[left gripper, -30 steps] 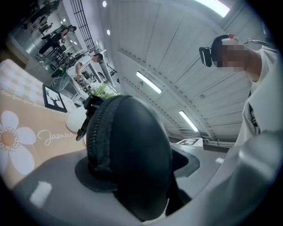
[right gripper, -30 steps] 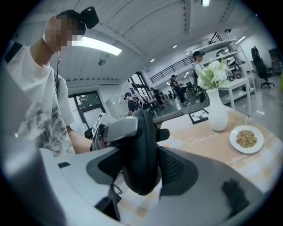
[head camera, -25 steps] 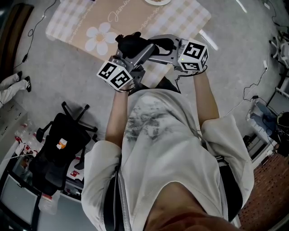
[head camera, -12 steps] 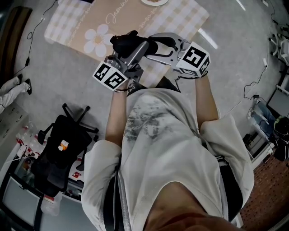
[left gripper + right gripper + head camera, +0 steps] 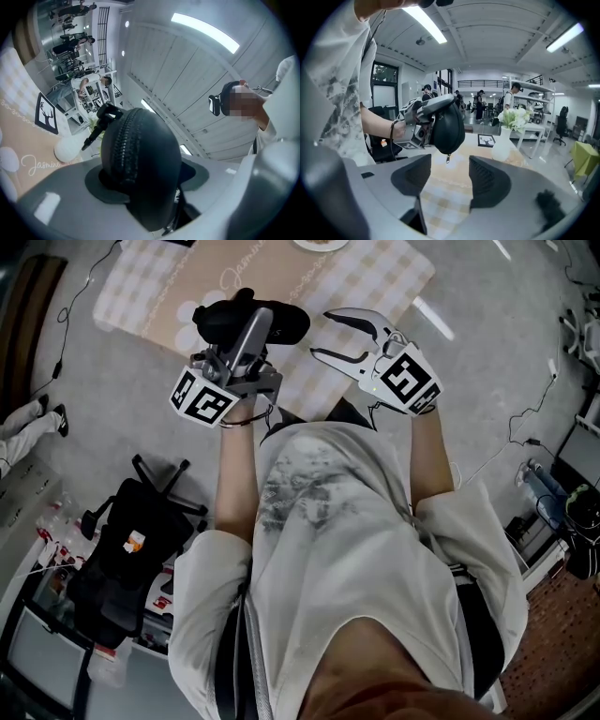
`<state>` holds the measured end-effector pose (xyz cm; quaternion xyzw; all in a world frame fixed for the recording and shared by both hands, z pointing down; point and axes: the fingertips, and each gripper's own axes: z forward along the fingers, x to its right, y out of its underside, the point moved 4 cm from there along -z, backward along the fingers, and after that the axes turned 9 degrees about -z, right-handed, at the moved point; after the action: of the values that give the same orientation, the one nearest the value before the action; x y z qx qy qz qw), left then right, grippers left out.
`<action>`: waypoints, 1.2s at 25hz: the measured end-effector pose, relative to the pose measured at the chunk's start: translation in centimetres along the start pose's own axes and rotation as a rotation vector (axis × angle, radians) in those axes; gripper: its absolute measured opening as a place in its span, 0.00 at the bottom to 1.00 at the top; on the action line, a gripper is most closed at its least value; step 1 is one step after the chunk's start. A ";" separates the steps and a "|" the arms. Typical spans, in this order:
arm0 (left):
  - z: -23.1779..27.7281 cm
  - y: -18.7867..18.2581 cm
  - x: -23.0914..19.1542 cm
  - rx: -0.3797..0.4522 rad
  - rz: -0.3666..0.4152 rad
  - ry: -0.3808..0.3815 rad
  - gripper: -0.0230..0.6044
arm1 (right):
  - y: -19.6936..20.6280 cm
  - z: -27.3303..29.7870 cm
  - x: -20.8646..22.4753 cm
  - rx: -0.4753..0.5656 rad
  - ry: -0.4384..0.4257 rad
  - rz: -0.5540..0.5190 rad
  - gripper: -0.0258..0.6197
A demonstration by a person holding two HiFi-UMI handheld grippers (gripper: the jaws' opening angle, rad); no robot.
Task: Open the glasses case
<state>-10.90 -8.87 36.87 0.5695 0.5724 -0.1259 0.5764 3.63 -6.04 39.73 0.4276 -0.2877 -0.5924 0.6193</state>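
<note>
below, checked tablecloth [image 5: 394, 282] under glasses case [image 5: 291, 322], grey floor [image 5: 122, 381], black office chair [image 5: 112, 577]

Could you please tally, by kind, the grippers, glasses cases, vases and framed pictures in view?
Grippers: 2, the left gripper, whose jaws have just been closing with the glasses case between them, and the right gripper
Glasses case: 1
Vase: 1
Framed picture: 1
Total: 5
</note>
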 end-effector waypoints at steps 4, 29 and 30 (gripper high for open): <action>0.0 -0.6 0.1 0.024 -0.022 -0.006 0.49 | -0.5 1.1 -0.4 -0.027 0.022 -0.046 0.46; -0.7 -0.4 0.7 0.049 -0.052 -0.008 0.49 | -0.8 2.5 -1.1 -0.101 0.082 -0.178 0.12; -0.7 -0.3 0.8 0.043 -0.047 -0.009 0.49 | -0.8 2.4 -1.2 -0.106 0.082 -0.184 0.09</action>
<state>-11.27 -8.00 36.29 0.5676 0.5803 -0.1542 0.5633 0.99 -5.27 40.34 0.4428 -0.1900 -0.6430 0.5953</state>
